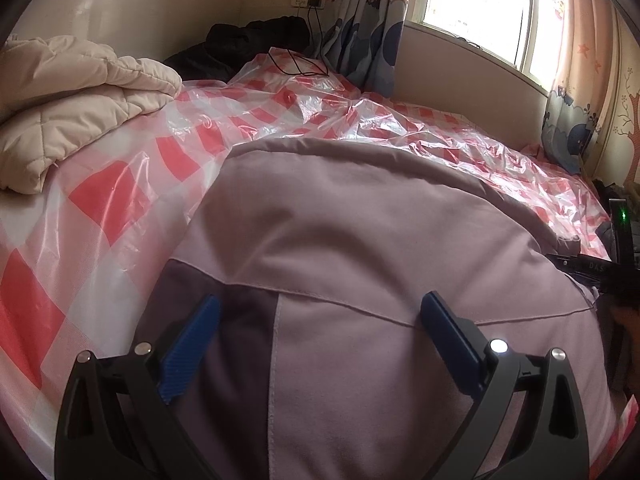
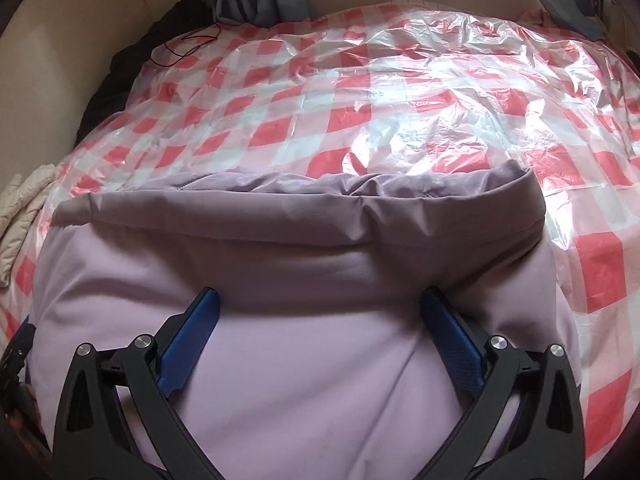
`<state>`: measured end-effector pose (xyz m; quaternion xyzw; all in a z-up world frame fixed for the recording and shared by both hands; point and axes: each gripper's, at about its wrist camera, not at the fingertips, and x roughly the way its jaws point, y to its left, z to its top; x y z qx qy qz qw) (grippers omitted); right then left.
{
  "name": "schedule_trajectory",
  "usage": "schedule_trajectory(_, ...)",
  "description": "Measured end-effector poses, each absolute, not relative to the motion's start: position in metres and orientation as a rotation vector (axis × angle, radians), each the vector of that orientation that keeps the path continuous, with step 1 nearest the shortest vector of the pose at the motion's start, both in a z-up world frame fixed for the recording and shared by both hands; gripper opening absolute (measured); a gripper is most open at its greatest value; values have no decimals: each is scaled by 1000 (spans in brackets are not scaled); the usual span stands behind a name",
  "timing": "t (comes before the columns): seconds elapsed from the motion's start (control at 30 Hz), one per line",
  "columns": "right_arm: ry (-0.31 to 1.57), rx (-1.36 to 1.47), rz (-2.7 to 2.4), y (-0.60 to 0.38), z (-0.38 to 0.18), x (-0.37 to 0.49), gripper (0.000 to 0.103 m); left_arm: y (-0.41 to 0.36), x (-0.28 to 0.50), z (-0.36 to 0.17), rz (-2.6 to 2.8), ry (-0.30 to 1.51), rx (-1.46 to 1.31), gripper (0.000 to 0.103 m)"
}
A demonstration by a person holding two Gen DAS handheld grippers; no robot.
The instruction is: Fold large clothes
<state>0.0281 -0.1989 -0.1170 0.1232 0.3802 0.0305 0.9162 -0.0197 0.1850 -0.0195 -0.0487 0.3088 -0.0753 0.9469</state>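
Left and right wrist views. The large lilac padded garment lies folded on the bed, atop a red-and-white checked plastic sheet, near the bed's front edge. The left hand-held gripper hovers over the garment with its blue-padded fingers spread wide, pinching nothing; a stitched seam and a darker purple panel lie between them. The right hand-held gripper is likewise spread apart above the garment's pale surface, just short of its rolled far fold. A cream quilted jacket rests at the bed's left edge; dark clothing fills the far left corner.
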Motion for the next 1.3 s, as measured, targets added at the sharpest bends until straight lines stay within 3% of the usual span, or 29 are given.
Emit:
schedule_trajectory(0.3, 807, 302, 136, -208, -107, 9, 97, 189, -16, -22, -171, 644, -122, 96)
schedule_trajectory(0.57, 758, 569, 185, -273, -73, -155, 97, 194, -16, -25, -188, 708, -151, 96)
schedule_trajectory(0.77, 825, 798, 212, -318, -107, -238, 97, 220, -64, -11, -230, 773, -264, 96)
schedule_trajectory(0.97, 848, 916, 288, -301, -140, -232, 97, 252, -115, -4, -211, 819, -383, 96)
schedule_trajectory(1.3, 762, 999, 289, -300, -134, -236, 97, 207, -190, 25, -74, 672, 80, 96)
